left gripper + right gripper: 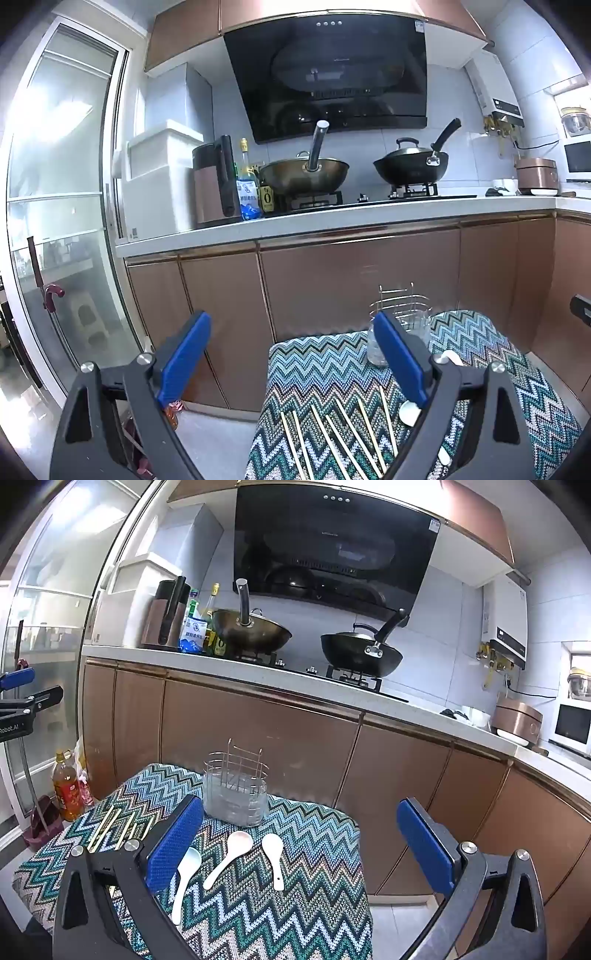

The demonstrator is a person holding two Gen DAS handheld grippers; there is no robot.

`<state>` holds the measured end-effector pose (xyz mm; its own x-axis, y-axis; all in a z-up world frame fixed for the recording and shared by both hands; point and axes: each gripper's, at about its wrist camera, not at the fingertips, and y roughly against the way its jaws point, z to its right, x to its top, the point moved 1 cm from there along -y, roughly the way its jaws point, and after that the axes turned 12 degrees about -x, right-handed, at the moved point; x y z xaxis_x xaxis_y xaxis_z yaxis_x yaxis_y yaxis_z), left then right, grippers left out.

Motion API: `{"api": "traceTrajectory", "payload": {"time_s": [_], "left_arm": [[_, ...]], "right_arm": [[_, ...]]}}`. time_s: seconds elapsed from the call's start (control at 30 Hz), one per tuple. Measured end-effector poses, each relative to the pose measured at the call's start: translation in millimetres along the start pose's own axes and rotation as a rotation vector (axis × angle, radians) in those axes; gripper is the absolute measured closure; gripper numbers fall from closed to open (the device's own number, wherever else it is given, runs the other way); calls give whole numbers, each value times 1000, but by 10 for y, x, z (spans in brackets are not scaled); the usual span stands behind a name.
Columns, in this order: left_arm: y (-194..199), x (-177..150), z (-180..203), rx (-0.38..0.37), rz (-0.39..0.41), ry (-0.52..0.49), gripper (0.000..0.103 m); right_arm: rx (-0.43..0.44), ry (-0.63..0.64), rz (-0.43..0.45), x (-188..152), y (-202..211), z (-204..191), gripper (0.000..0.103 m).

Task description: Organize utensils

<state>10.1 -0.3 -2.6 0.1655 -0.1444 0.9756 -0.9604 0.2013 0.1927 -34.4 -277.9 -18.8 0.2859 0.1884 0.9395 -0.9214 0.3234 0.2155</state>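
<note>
A wire utensil holder point(235, 793) with a clear liner stands at the far side of a small table under a zigzag cloth point(295, 904). Three white spoons lie in front of it: left point(186, 878), middle point(229, 856), right point(274, 856). Several wooden chopsticks point(343, 439) lie side by side on the cloth's left part; they also show in the right wrist view point(110, 829). My left gripper point(291, 360) is open and empty above the chopsticks. My right gripper point(301, 843) is open and empty above the spoons. The holder also shows in the left wrist view point(400, 325).
Brown kitchen cabinets point(258, 746) stand just behind the table, with a counter holding two woks point(304, 173), bottles and a kettle. A glass sliding door point(55, 184) is at the left. A bottle point(66, 790) stands on the floor left of the table.
</note>
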Motion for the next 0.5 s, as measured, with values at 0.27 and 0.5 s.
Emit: {"api": "traceTrajectory", "payload": {"time_s": [0.27,0.5], "left_arm": [[36,55,-50,-3,10,27,13],[35,27,-25,27,20,36,13]], "right_arm": [[-5,1,12,8,29,16,0],[3,-49,51,39,96,130,0]]}}
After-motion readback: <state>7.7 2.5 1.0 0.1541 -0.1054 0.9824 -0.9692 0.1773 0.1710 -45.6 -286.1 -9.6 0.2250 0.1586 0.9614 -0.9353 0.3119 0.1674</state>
